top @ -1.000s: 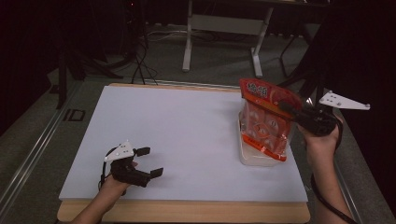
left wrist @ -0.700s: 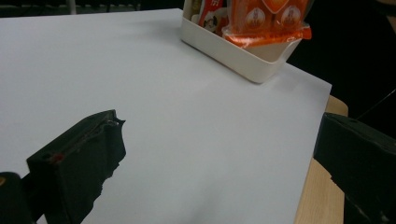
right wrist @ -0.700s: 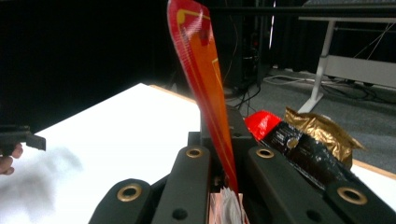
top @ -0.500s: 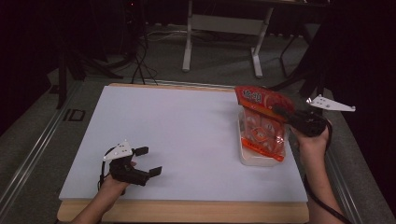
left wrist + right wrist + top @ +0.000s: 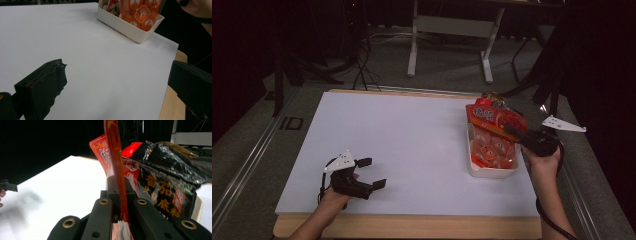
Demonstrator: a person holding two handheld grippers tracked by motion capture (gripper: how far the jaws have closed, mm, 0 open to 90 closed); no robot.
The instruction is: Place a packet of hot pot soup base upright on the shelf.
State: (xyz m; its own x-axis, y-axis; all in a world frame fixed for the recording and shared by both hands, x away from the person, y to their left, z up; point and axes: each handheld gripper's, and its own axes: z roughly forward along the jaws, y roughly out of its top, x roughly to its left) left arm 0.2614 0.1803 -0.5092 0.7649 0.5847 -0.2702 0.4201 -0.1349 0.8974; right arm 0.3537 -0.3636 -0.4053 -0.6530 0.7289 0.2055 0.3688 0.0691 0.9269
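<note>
Jaws of the right gripper [image 5: 513, 131] clamp the orange snack bag [image 5: 493, 135] over the white tray [image 5: 492, 172]; the left gripper [image 5: 372, 172] rests spread. Left gripper view: tray far ahead. Right gripper view: bag edge pinched.

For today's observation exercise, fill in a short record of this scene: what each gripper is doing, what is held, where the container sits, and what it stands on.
right gripper: shut on the edge of the red packet, held over the tray
left gripper: open, holding nothing, near the table's front left
tray: white, at the right side of the sheet, with orange packets standing in it
surface: white sheet on a wooden table
</note>
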